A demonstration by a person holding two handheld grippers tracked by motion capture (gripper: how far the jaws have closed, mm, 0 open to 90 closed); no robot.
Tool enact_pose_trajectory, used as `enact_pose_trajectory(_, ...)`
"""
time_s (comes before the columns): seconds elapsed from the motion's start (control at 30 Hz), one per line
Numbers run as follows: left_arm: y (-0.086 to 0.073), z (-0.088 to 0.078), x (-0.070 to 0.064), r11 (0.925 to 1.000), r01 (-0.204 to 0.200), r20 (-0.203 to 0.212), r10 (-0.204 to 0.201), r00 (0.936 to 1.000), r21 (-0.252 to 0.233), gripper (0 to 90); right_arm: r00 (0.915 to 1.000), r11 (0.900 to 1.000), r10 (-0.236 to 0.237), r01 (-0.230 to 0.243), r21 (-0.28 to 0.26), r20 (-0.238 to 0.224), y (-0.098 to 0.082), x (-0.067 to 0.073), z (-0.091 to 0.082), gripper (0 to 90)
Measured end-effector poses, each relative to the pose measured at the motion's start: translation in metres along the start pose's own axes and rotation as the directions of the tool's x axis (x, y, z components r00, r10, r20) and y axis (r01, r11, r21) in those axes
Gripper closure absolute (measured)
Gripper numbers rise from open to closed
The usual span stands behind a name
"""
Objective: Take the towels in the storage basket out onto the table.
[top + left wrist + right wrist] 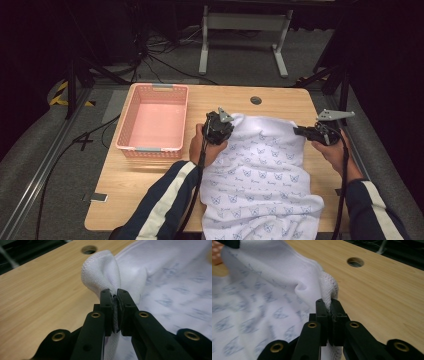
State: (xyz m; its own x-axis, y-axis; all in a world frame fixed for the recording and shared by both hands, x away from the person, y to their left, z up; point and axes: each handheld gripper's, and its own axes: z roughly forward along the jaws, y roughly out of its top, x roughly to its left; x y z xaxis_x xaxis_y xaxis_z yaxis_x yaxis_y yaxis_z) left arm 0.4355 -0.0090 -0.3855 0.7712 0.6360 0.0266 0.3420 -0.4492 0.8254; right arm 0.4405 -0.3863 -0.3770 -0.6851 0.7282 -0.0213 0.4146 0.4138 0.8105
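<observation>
A white towel with a pale blue print lies across the wooden table, its near end hanging over the front edge. My left gripper is shut on the towel's far left corner, which bunches up above the jaws. My right gripper is shut on the far right corner, pinched between its black jaws. Both corners are lifted a little off the table, with the cloth stretched between them.
A pink plastic basket stands empty at the table's left. A round cable hole sits near the far edge. A metal frame stands on the floor behind the table.
</observation>
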Motion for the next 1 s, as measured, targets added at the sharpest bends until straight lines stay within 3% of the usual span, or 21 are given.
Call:
enact_pose_trajectory(0.1,-0.02,-0.029,-0.018,0.9982,-0.059,0.074,0.06,0.9954,-0.012,83.7,0.9935,0.997,-0.083,0.083,-0.012,-0.077,-0.011,0.027,-0.026,86.6)
enact_pose_trajectory(0.13,-0.027,-0.035,-0.024,0.9967,-0.08,0.118,0.081,0.9897,-0.011,83.6,0.9866,0.995,-0.095,0.093,-0.021,-0.132,-0.017,0.037,-0.035,86.6)
enact_pose_trajectory(0.2,-0.044,-0.045,-0.038,0.9919,-0.126,0.166,0.12,0.9787,0.02,83.5,0.9748,0.99,-0.14,0.143,0.002,-0.173,-0.027,0.054,-0.046,86.6)
enact_pose_trajectory(0.23,-0.052,-0.047,-0.043,0.9871,-0.152,0.202,0.139,0.9694,0.05,83.5,0.9673,0.989,-0.14,0.146,0.013,-0.212,-0.034,0.063,-0.05,86.6)
enact_pose_trajectory(0.27,-0.052,-0.047,-0.043,0.9871,-0.152,0.202,0.139,0.9694,0.05,83.5,0.9571,0.985,-0.155,0.168,0.032,-0.245,-0.04,0.072,-0.052,86.5)
enact_pose_trajectory(0.3,-0.063,-0.05,-0.051,0.9829,-0.168,0.236,0.147,0.9605,0.074,83.5,0.9571,0.985,-0.155,0.168,0.032,-0.245,-0.04,0.072,-0.052,86.5)
enact_pose_trajectory(0.37,-0.08,-0.05,-0.06,0.9753,-0.186,0.276,0.148,0.9497,0.119,83.4,0.9423,0.976,-0.173,0.203,0.08,-0.287,-0.058,0.089,-0.053,86.4)
enact_pose_trajectory(0.4,-0.087,-0.049,-0.064,0.9685,-0.204,0.287,0.156,0.9451,0.143,83.2,0.9359,0.971,-0.175,0.216,0.104,-0.306,-0.065,0.096,-0.053,86.3)
enact_pose_trajectory(0.43,-0.096,-0.045,-0.07,0.9496,-0.246,0.3,0.181,0.9365,0.194,83.0,0.9358,0.961,-0.172,0.228,0.156,-0.308,-0.081,0.105,-0.049,86.3)
enact_pose_trajectory(0.47,-0.096,-0.045,-0.07,0.9496,-0.246,0.3,0.181,0.9365,0.194,82.9,0.9359,0.96,-0.157,0.219,0.173,-0.316,-0.086,0.108,-0.047,86.1)
enact_pose_trajectory(0.5,-0.1,-0.044,-0.071,0.9404,-0.262,0.3,0.191,0.9347,0.217,82.9,0.9359,0.96,-0.157,0.219,0.173,-0.316,-0.086,0.108,-0.047,86.1)
enact_pose_trajectory(0.57,-0.104,-0.039,-0.074,0.9337,-0.269,0.274,0.202,0.9404,0.236,83.0,0.9394,0.937,-0.191,0.261,0.231,-0.284,-0.098,0.114,-0.042,86.0)
enact_pose_trajectory(0.6,-0.104,-0.037,-0.074,0.9291,-0.278,0.264,0.213,0.9409,0.244,83.6,0.9525,0.949,-0.153,0.215,0.23,-0.264,-0.102,0.112,-0.04,86.0)
enact_pose_trajectory(0.63,-0.104,-0.034,-0.074,0.9328,-0.276,0.247,0.218,0.9442,0.231,84.1,0.9597,0.949,-0.16,0.214,0.233,-0.231,-0.103,0.11,-0.038,86.0)
enact_pose_trajectory(0.67,-0.103,-0.03,-0.073,0.9294,-0.282,0.196,0.239,0.9512,0.238,84.5,0.9648,0.948,-0.164,0.212,0.237,-0.205,-0.103,0.108,-0.036,86.1)
enact_pose_trajectory(0.73,-0.098,-0.022,-0.067,0.9291,-0.281,0.157,0.249,0.9558,0.24,85.0,0.9767,0.954,-0.138,0.176,0.244,-0.165,-0.104,0.102,-0.03,86.3)
enact_pose_trajectory(0.77,-0.096,-0.017,-0.064,0.933,-0.267,0.13,0.242,0.9616,0.241,85.2,0.9799,0.959,-0.123,0.158,0.235,-0.158,-0.104,0.098,-0.027,86.4)
enact_pose_trajectory(0.83,-0.091,-0.01,-0.058,0.9329,-0.264,0.102,0.246,0.9638,0.245,85.3,0.983,0.962,-0.116,0.147,0.23,-0.142,-0.102,0.095,-0.024,86.4)
enact_pose_trajectory(0.87,-0.084,0.003,-0.049,0.9398,-0.243,0.064,0.234,0.97,0.24,85.6,0.988,0.963,-0.121,0.141,0.23,-0.096,-0.097,0.086,-0.016,86.6)
enact_pose_trajectory(0.93,-0.08,0.01,-0.044,0.9414,-0.237,0.048,0.232,0.9715,0.24,85.7,0.9902,0.963,-0.132,0.139,0.232,-0.044,-0.09,0.076,-0.007,86.6)
enact_pose_trajectory(1.0,-0.069,0.026,-0.032,0.9447,-0.221,0.012,0.225,0.9743,0.242,85.7,0.9903,0.961,-0.136,0.139,0.239,-0.028,-0.085,0.069,-0.001,86.6)
